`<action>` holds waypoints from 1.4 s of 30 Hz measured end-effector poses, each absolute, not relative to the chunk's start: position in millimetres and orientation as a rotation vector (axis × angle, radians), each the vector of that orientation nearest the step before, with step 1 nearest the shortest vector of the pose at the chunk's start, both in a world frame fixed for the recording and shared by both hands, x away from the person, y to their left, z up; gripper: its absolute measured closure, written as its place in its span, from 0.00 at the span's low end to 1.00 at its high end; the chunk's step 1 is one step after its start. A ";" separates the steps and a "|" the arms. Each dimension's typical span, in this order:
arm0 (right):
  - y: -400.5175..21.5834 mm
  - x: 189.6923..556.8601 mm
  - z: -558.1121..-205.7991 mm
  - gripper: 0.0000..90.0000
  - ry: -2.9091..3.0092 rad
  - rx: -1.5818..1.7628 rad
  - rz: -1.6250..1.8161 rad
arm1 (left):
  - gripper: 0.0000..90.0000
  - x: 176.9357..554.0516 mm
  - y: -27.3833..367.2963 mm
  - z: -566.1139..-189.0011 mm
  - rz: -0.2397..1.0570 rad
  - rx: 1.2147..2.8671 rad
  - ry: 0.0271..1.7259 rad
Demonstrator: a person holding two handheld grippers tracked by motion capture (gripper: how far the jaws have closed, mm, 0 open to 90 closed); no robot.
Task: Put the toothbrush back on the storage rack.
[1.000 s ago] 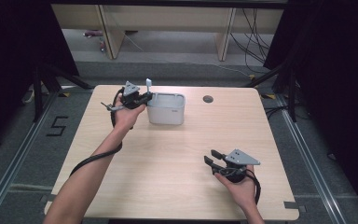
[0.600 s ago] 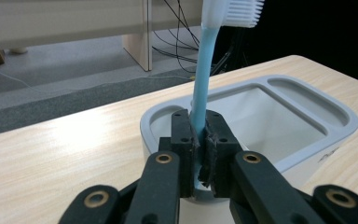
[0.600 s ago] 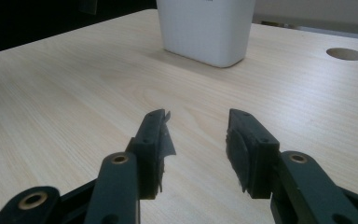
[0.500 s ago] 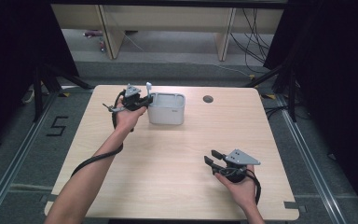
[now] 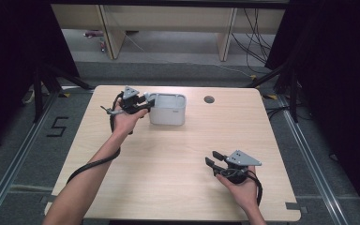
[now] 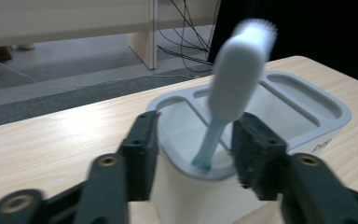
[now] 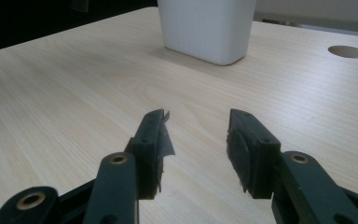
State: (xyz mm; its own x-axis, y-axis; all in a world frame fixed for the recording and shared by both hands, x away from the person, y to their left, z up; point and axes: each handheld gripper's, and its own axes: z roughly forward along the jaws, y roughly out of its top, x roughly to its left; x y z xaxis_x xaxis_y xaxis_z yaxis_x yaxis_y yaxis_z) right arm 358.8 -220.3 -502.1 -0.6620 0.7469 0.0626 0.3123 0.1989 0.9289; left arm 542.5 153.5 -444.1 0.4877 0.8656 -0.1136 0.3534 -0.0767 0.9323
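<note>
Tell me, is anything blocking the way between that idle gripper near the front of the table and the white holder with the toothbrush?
Nothing visible does. Bare wood lies between the right gripper and the white holder. The left gripper sits at the holder's far end, jaws open around the toothbrush standing in it.

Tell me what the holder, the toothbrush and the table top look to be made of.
Holder: likely moulded plastic, matte pale grey-white, with rounded seamless rims and divided compartments.
Toothbrush: apparently plastic, pale blue handle; the bristled head is blurred.
Table top: light wood or wood-look laminate, judging by printed-looking straight grain and a smooth satin surface; which one cannot be told.
</note>
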 end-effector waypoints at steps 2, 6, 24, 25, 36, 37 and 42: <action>-220.8 357.7 -501.1 0.64 2.083 1.000 1.447 | 0.48 538.7 156.8 -445.4 0.595 1.655 1.071; -220.6 357.3 -500.7 0.64 2.097 1.016 1.451 | 0.44 530.8 163.9 -449.8 0.584 1.657 1.084; -220.1 356.6 -503.7 0.63 2.103 1.030 1.447 | 0.42 483.8 183.5 -453.7 0.579 1.652 1.049; -220.3 356.7 -503.8 0.63 2.102 1.030 1.445 | 0.42 481.2 185.0 -454.3 0.582 1.653 1.044; -220.3 358.5 -506.1 0.63 2.084 1.006 1.452 | 0.42 448.4 199.1 -464.1 0.588 1.649 1.024; -219.9 358.5 -506.3 0.63 2.082 1.009 1.451 | 0.42 445.7 200.0 -465.2 0.591 1.652 1.023; -218.8 355.8 -505.9 0.63 2.096 1.047 1.441 | 0.41 430.9 204.5 -473.5 0.584 1.654 1.020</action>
